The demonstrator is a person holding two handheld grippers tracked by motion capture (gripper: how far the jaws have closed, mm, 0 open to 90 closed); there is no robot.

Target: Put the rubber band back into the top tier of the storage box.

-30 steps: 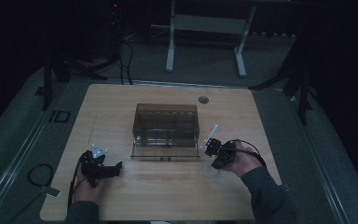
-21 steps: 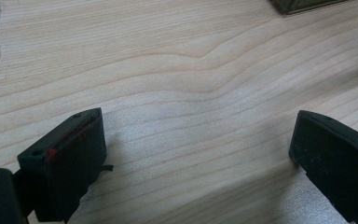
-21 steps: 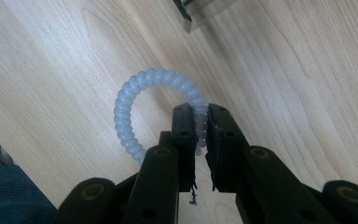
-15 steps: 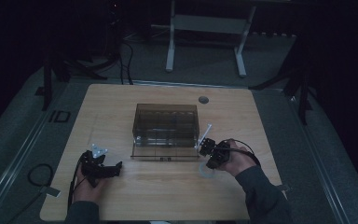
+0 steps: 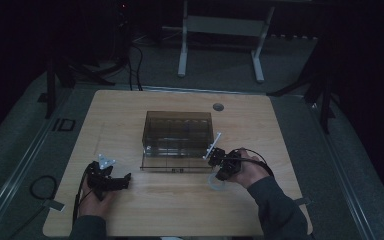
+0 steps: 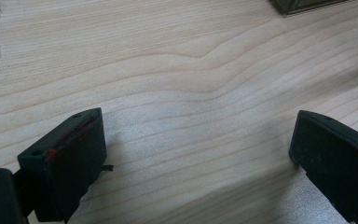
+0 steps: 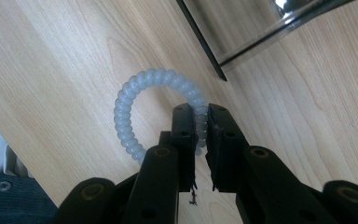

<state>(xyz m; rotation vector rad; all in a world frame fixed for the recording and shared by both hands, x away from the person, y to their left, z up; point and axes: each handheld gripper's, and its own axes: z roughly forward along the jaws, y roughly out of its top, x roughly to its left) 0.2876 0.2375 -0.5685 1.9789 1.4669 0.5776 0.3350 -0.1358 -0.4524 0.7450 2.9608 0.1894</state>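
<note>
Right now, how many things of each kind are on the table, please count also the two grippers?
Spiral hair ties: 1
Clear compartment boxes: 1
Round grommets in the tabletop: 1
Grippers: 2, left gripper and right gripper
Total: 5

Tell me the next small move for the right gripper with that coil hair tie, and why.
Probably lift it and carry it toward the clear box. The right gripper is shut on the coil hair tie, which still lies against the table just beside the box's front edge. The left gripper rests open, apart from it.
</note>
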